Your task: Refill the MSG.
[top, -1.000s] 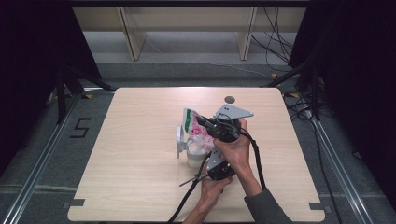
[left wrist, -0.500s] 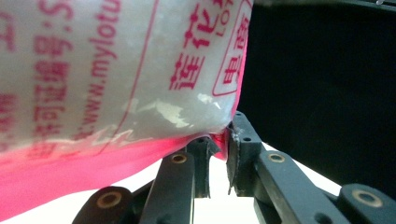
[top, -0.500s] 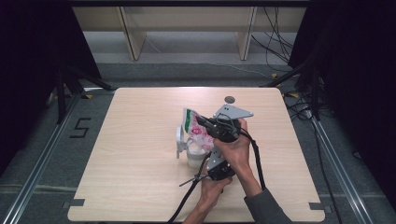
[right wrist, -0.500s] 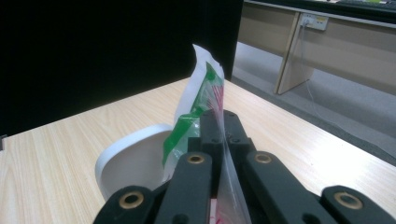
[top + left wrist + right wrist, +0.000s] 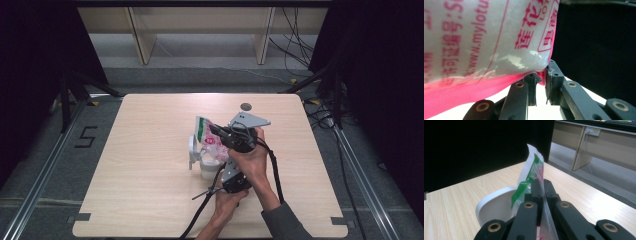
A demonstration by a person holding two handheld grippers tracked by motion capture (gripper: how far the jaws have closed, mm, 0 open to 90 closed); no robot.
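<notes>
A plastic bag (image 5: 206, 136) with pink and green print is held up between both grippers over a white cup (image 5: 206, 169) with a white flap (image 5: 191, 150) at its left. My right gripper (image 5: 214, 131), under its grey plate, is shut on the bag's upper edge; in the right gripper view my right gripper (image 5: 541, 185) has the film (image 5: 532, 168) pinched, the white cup's flap (image 5: 495, 207) behind it. Lower down, my left gripper (image 5: 223, 165) is shut on the bag. In the left gripper view my left gripper (image 5: 541, 79) clamps the bag's (image 5: 486, 37) pink bottom corner.
The wooden table (image 5: 150, 200) has bare surface on the left and far side, with a small dark round spot (image 5: 245, 106) near its far edge. A cable (image 5: 202, 210) trails off the near edge. Shelf legs (image 5: 140, 35) stand beyond the table.
</notes>
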